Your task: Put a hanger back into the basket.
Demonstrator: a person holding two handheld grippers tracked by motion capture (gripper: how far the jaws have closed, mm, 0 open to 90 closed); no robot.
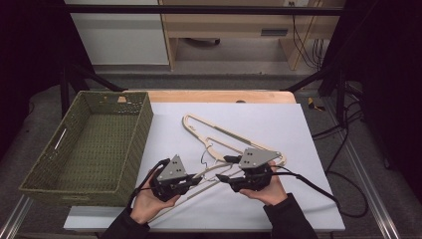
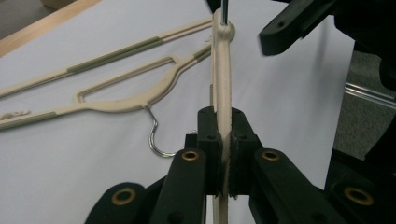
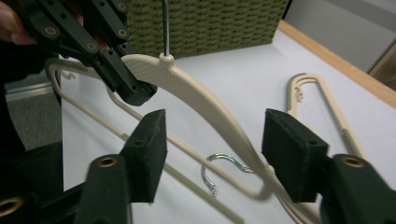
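Green woven basket (image 1: 94, 144), perhaps wicker, left.

I'm seeing the basket (image 1: 89, 144) sitting left of the sheet (image 1: 268, 124); two hangers (image 1: 219, 137) are lying on that sheet, right of the basket, before its far edge.

The high view looks forward and down from above the person's side of the worktop (image 1: 278, 114), far enough back to take in the whole white sheet and the green basket (image 1: 94, 144) at its left edge.

The left gripper view sits low and close, sighting along the left tool (image 2: 223, 140) away from the basket, across the lifted cream hanger (image 2: 222, 79).

The right gripper view, equally close, looks along the right tool (image 3: 212, 149) toward the basket (image 3: 205, 23).

All three views share the lifted hanger (image 3: 196, 93) and the second hanger (image 1: 219, 132) lying flat beyond it.
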